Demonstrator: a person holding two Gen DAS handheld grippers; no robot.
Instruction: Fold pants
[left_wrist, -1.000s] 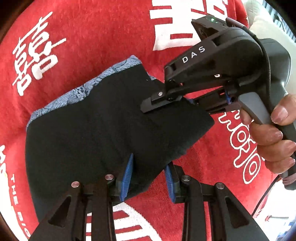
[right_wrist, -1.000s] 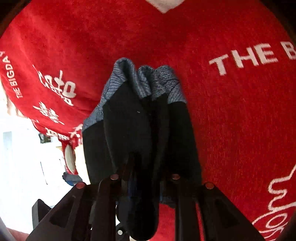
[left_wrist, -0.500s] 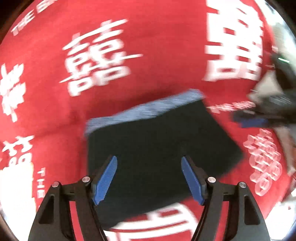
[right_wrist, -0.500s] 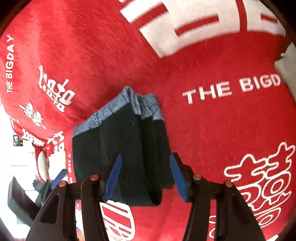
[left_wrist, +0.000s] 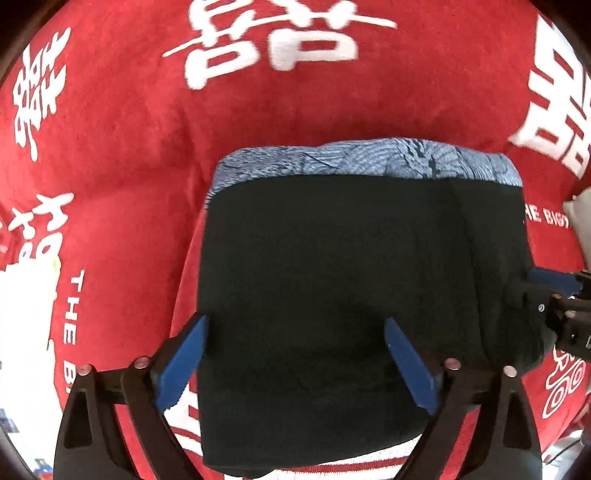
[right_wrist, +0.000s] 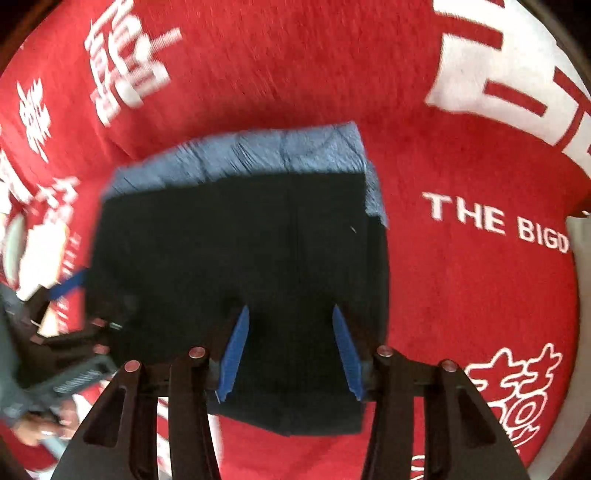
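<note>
- Pants lie folded, compact, on red blanket
- Left gripper spread wide above them
- Right gripper spread, holding nothing

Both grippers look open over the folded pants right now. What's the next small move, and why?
Probably lift both grippers straight up and clear. The pants lie as a compact rectangle on the red blanket, blue patterned band along the far edge. The left gripper and the right gripper are both open and hold no cloth, so no fold looks left to make.
</note>
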